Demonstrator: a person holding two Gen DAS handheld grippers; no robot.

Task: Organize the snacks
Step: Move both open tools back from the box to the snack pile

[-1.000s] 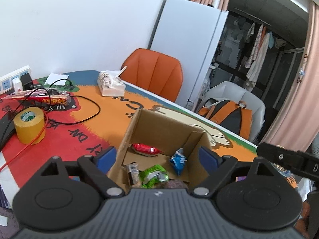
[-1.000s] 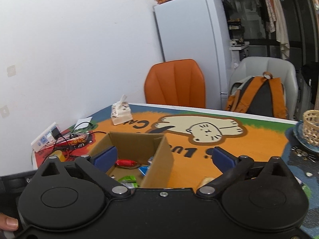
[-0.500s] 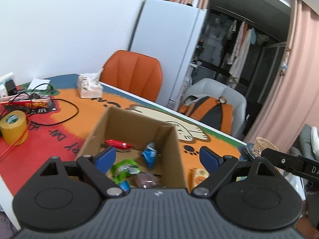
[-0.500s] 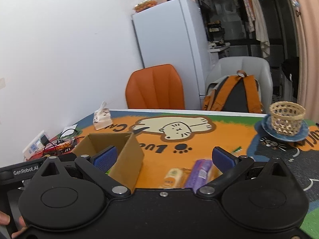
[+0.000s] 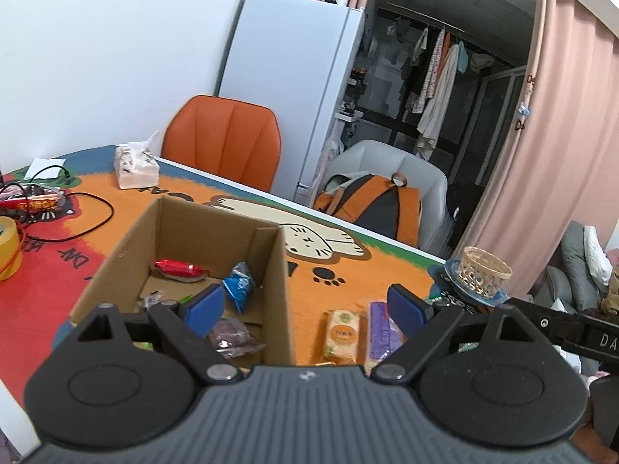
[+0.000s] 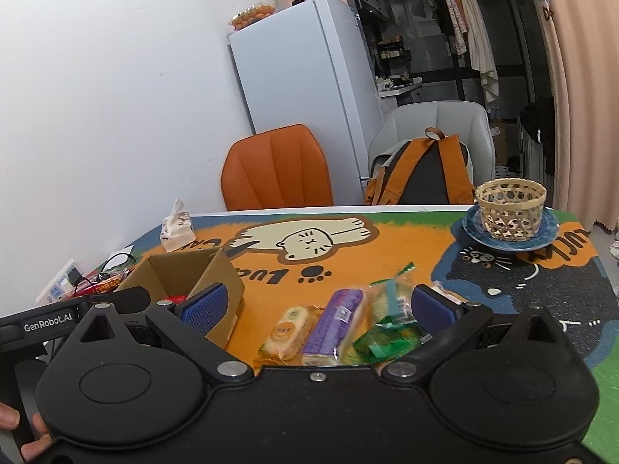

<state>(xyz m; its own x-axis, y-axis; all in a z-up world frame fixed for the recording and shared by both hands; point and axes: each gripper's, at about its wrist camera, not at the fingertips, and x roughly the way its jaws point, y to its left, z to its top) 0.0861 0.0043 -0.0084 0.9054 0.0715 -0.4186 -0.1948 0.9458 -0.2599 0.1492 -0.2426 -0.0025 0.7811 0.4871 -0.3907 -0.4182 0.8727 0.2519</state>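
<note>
An open cardboard box stands on the cat-print table mat and holds a red packet, a blue packet, a purple-brown packet and others. It also shows in the right wrist view. Right of the box lie a yellow-orange snack bar, a purple bar and green-wrapped snacks. My left gripper is open and empty above the box's right wall. My right gripper is open and empty above the loose snacks.
A wicker basket on a blue plate stands at the table's right. A tissue pack, cables, a yellow tape roll and a power strip lie at the left. An orange chair and a backpack stand behind the table.
Both grippers have swung to the right: the box has shifted left in both views and the loose snacks beside it have come into view. Both stay open.
</note>
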